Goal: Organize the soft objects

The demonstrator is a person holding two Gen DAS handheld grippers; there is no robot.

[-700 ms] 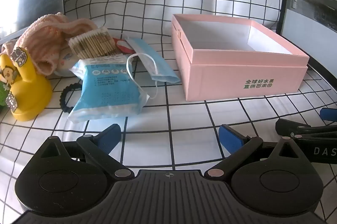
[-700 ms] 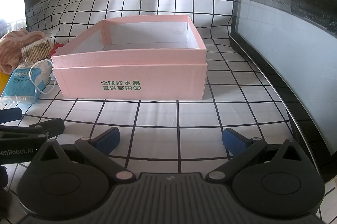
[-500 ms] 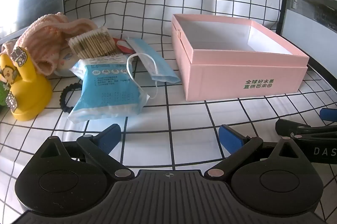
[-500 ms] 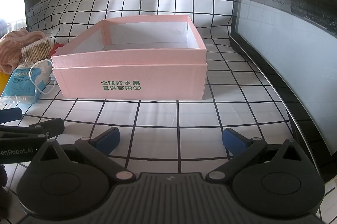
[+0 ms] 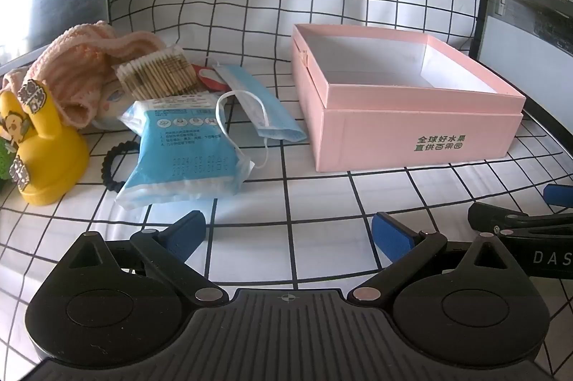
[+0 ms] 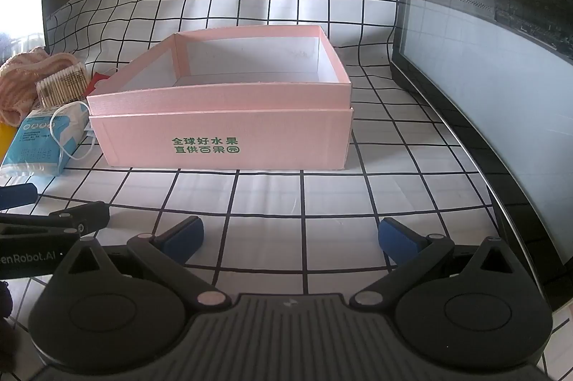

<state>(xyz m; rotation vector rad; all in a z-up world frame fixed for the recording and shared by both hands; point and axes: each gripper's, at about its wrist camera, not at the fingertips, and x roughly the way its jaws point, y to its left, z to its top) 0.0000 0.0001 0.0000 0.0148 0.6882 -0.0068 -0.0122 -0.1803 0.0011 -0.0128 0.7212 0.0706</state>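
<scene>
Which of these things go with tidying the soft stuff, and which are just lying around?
For the job: pink box, pink towel, face mask, blue tissue pack.
Lying about: yellow toy, cotton swabs, black hair tie.

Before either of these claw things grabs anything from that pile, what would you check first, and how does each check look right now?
1. Left gripper fingers spread wide, nothing between them: ok.
2. Right gripper fingers spread wide and free: ok.
3. Pink box open, and what shows of its inside is bare: ok.
4. Blue tissue pack lies nearest the left gripper with bare cloth in front: ok.
5. Face mask free to lift alone: not ok, its ear loop drapes over the tissue pack.
6. Black hair tie free: cannot tell, part of it lies under the pack.
</scene>
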